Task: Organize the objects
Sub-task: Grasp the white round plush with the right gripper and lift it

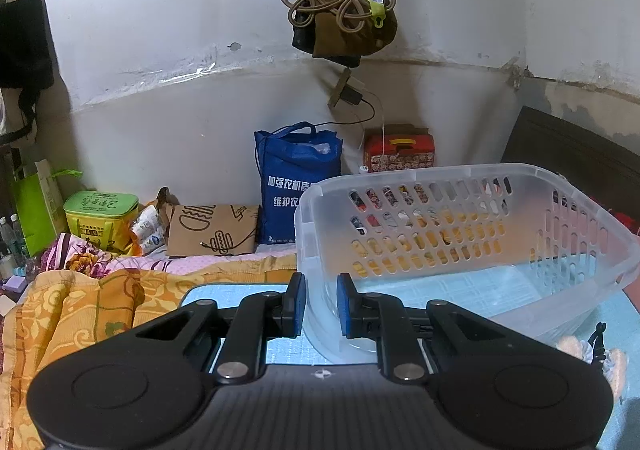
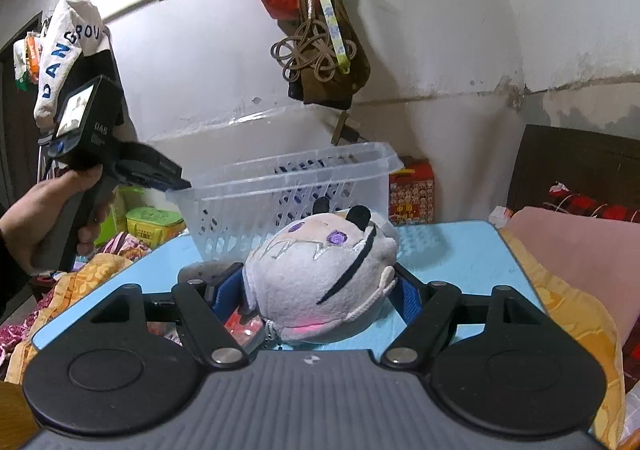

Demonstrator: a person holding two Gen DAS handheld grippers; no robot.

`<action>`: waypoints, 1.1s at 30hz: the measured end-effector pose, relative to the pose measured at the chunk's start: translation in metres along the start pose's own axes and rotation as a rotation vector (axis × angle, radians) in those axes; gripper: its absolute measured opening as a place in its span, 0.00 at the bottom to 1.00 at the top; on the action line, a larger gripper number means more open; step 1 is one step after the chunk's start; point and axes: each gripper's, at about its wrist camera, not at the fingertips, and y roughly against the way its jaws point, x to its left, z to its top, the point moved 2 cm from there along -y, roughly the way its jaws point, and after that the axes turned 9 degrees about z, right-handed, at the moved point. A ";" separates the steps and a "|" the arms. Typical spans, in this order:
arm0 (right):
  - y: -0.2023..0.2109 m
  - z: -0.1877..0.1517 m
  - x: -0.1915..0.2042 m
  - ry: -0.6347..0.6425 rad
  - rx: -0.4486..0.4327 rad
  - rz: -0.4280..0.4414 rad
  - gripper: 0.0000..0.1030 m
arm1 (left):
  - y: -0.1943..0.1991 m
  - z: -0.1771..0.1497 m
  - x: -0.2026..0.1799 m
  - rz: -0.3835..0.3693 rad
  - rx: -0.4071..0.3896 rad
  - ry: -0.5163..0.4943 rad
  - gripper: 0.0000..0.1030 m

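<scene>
A clear plastic basket is tilted up on the light blue table. My left gripper is shut on the basket's near rim, the wall between its blue pads. In the right wrist view the basket stands tilted behind a grey plush toy with purple eyes and black ears. My right gripper is shut on the plush toy just above the table. The left gripper's body shows at the left, held by a hand, its fingers at the basket's rim. The plush toy shows partly at the left wrist view's right edge.
An orange patterned blanket lies left of the table. A blue bag, a brown paper bag, a green box and a red box stand by the wall. Bags and cord hang above. A pink pillow lies on the right.
</scene>
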 end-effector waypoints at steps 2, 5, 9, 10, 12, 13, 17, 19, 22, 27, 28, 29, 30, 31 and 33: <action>0.002 0.006 0.000 0.009 -0.014 -0.006 0.75 | 0.000 0.000 0.000 -0.001 -0.001 0.001 0.20; 0.004 0.015 0.002 0.028 -0.031 -0.013 0.75 | 0.000 0.000 0.000 -0.002 0.000 0.002 0.20; 0.002 0.025 0.007 0.058 -0.045 -0.016 0.75 | 0.000 0.000 0.000 -0.007 0.000 0.004 0.20; 0.002 0.026 0.008 0.065 -0.048 -0.015 0.75 | 0.000 0.001 0.001 -0.008 0.000 0.004 0.20; 0.001 0.031 0.011 0.080 -0.057 -0.012 0.76 | -0.001 0.000 0.002 -0.010 0.000 0.005 0.20; 0.001 0.033 0.012 0.086 -0.060 -0.011 0.76 | -0.001 0.000 0.002 -0.009 0.000 0.005 0.20; -0.004 0.045 0.015 0.103 -0.064 0.005 0.76 | -0.001 0.000 0.002 -0.010 0.000 0.005 0.20; -0.010 0.053 0.016 0.113 -0.065 0.012 0.76 | -0.001 0.000 0.002 -0.011 0.001 0.005 0.20; -0.021 0.068 0.019 0.133 -0.066 0.021 0.76 | -0.001 0.000 0.002 -0.012 0.002 0.007 0.20; -0.054 0.101 0.025 0.163 -0.051 0.027 0.76 | -0.001 0.000 0.001 -0.013 0.003 0.007 0.20; -0.061 0.107 0.026 0.166 -0.045 0.028 0.76 | -0.001 0.000 0.001 -0.013 0.003 0.008 0.20; -0.072 0.116 0.026 0.170 -0.036 0.025 0.76 | -0.001 0.000 0.001 -0.014 0.004 0.010 0.20; -0.082 0.122 0.026 0.174 -0.023 0.017 0.76 | -0.001 0.000 0.002 -0.016 0.005 0.012 0.20; -0.091 0.125 0.025 0.174 -0.010 0.012 0.76 | -0.001 0.000 0.001 -0.017 0.005 0.012 0.20; -0.114 0.132 0.022 0.156 0.025 -0.004 0.76 | -0.001 -0.001 0.001 -0.019 0.005 0.012 0.20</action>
